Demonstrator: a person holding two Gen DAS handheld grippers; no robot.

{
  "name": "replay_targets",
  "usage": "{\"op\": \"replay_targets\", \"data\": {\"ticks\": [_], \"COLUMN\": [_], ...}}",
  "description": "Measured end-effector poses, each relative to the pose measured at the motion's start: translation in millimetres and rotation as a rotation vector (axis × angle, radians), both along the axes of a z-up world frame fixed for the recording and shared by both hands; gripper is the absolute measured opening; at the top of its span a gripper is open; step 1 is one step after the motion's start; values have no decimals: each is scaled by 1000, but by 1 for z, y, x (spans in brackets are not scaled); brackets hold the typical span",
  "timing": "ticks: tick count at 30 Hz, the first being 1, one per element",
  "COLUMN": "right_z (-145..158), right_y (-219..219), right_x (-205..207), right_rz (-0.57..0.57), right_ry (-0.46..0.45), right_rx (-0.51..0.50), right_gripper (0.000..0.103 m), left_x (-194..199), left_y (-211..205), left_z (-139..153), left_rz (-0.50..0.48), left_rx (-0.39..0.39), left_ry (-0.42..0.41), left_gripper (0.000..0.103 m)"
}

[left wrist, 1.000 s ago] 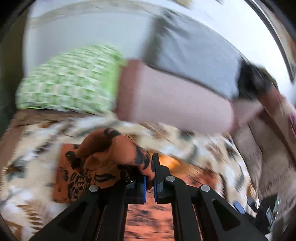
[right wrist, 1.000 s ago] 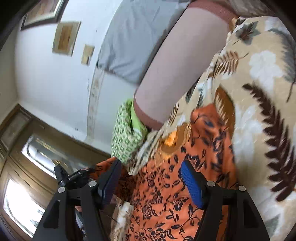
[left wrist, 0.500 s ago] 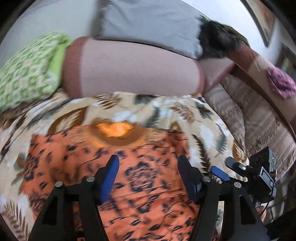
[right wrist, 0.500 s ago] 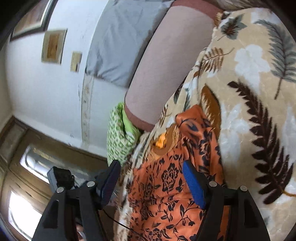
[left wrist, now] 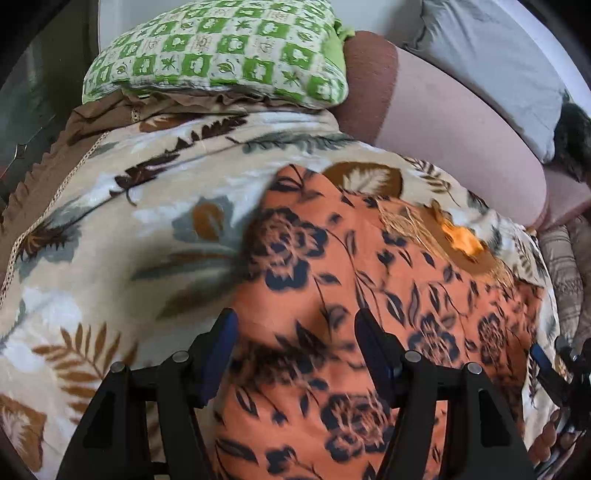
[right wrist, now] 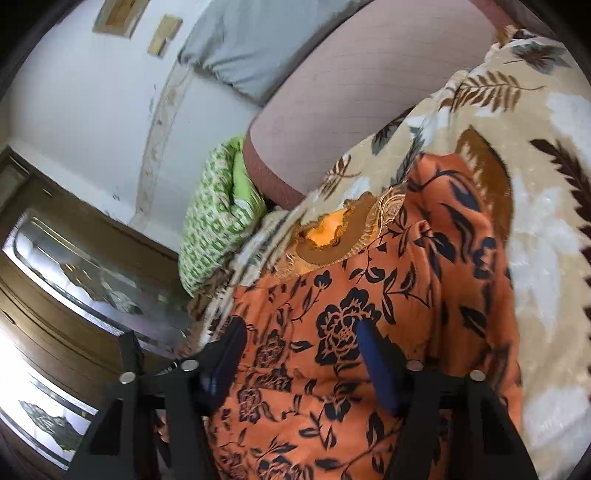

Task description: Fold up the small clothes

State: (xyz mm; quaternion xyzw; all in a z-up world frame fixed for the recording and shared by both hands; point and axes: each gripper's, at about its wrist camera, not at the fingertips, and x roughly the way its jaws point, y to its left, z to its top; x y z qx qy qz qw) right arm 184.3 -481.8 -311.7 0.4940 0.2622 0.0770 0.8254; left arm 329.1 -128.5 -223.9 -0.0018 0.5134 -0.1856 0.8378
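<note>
White wall (right wrist: 92, 110) with two small framed pictures (right wrist: 122, 16) backs a bed covered by a cream blanket (left wrist: 122, 236) printed with brown and grey leaves. At the blanket's far edge lie a green-and-white checked pillow (left wrist: 221, 55), a long pink bolster (left wrist: 454, 125) beside it, and a grey pillow (left wrist: 491, 55) behind the bolster. A dark wooden cabinet with glass doors (right wrist: 70, 288) stands past the blanket's edge in the right wrist view.

An orange garment with dark flowers (left wrist: 351, 295) lies spread flat on the blanket, its brown embroidered neckline (right wrist: 332, 240) toward the bolster.

The left tongs (left wrist: 293, 332) tilt steeply down over the garment's near part, jaws apart with nothing gripped. The right tongs (right wrist: 301, 343) reach more level across the garment; their jaws have just been closing a little, are apart, and clamp nothing.
</note>
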Motion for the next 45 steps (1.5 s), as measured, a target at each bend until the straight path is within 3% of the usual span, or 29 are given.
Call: {"op": "replay_targets", "data": {"ticks": [4,6,7,10,14,17,21,26,29,30,32,33,35,37,45], "right_z": [-22,-46,-54,-47,-6,32,82,137,161,166,179,183,191,197,183], "right_y": [-4,-8,-11,-17,-7,9,36,86,117,125,145,152,165,173,180], "right_x": [14,22,22,13,-27,-76,-147,-230,-276,-290,-322,-333,-343,-344,-331], "right_rz": [1,8,2,3,3,-29,-107,-171,-254,-290,-388,-413,-421,-375,-242], "right_ry": [96,212,229,220,133,57,-45,-112,-199,-229,-314,-350,-386,-363,-292], "right_rx": [9,23,35,52,-91,-229,-388,-676,-766,-795,-857,-875,-904,-910,-750], "right_gripper": [62,57,43,41,45,58,66,67,69,73,96,101,103,103,103], "left_x": [16,18,17,5,-23,-69,-127,-202,-243,-253,-271,-278,-288,-297,-306], "left_y": [-19,-33,-38,-48,-46,-42,-36,-18,-4,0,10,16,23,33,80], "left_z": [-19,-36,-40,-37,-4,33,67,108,131,137,146,150,154,156,153], "left_rz": [-24,-34,-49,-99,-137,-192,-251,-296,-303,-316,-328,-328,-320,-298,-208], "left_rx": [42,147,190,270,247,189,157,158,157,144,110,89,72,76,123], "left_ry": [13,26,21,-24,-49,-109,-183,-370,-508,-531,-549,-546,-541,-555,-552], "left_gripper": [66,69,72,73,73,73,75,79,82,82,82,83,83,83,83]}}
